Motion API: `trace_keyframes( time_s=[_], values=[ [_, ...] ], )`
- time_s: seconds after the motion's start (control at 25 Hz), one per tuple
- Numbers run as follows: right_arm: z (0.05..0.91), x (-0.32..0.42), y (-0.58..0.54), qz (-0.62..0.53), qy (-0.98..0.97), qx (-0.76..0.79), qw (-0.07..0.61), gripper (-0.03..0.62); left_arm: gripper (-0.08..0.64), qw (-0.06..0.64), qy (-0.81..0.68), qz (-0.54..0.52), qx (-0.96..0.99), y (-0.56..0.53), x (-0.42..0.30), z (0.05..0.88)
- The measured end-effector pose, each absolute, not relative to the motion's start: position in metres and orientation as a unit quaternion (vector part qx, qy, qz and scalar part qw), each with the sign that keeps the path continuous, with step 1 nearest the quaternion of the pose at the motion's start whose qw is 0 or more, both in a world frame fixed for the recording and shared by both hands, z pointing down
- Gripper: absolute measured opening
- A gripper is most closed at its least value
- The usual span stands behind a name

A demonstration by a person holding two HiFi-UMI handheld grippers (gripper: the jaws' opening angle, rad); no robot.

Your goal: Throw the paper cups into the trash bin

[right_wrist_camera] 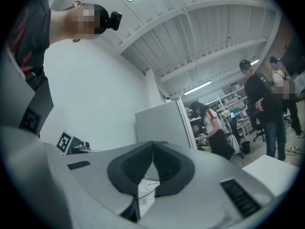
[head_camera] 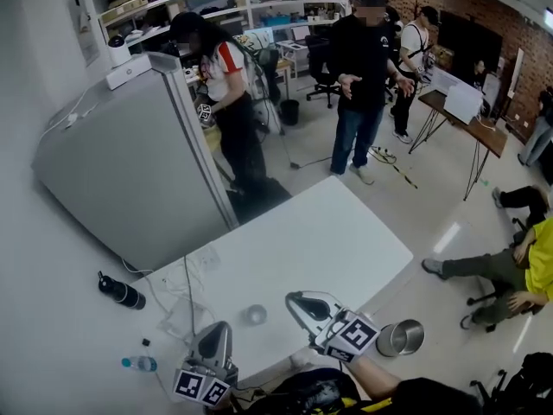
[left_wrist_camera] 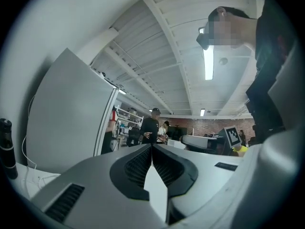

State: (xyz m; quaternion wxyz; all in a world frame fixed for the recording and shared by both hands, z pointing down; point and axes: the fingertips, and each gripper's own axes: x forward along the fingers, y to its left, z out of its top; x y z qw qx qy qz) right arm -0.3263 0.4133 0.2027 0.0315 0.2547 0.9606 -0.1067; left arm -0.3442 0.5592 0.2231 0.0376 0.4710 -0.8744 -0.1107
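Only from the head view: cup standing on the white table, between left gripper and right gripper; shiny trash bin on the floor by the table's corner. In the gripper views, both pairs of jaws squeezed together, nothing held, only ceiling and room beyond.

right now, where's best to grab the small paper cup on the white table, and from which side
Probably the rim of the small pale paper cup: it stands upright, mouth up, on the white table. Come from above on its right with the right gripper, the side nearer the round metal trash bin; its fingers are shut, so open first.
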Motion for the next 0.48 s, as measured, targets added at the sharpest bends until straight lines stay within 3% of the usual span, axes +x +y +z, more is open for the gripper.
trace_keyframes(
  time_s=[0.16,0.4,0.48],
  values=[
    [0.204,-0.347,0.419,-0.103,0.958,0.265,0.026,0.044,0.014,0.046,-0.876,-0.115,0.466,0.560,-0.363,0.228],
    [0.204,-0.354,0.434,-0.089,0.961,0.260,0.019,0.047,0.014,0.058,-0.868,-0.124,0.478,0.566,-0.375,0.236],
    [0.207,-0.351,0.443,-0.094,0.961,0.258,0.015,0.101,0.014,0.058,-0.866,-0.127,0.480,0.572,-0.375,0.240]
  ],
)
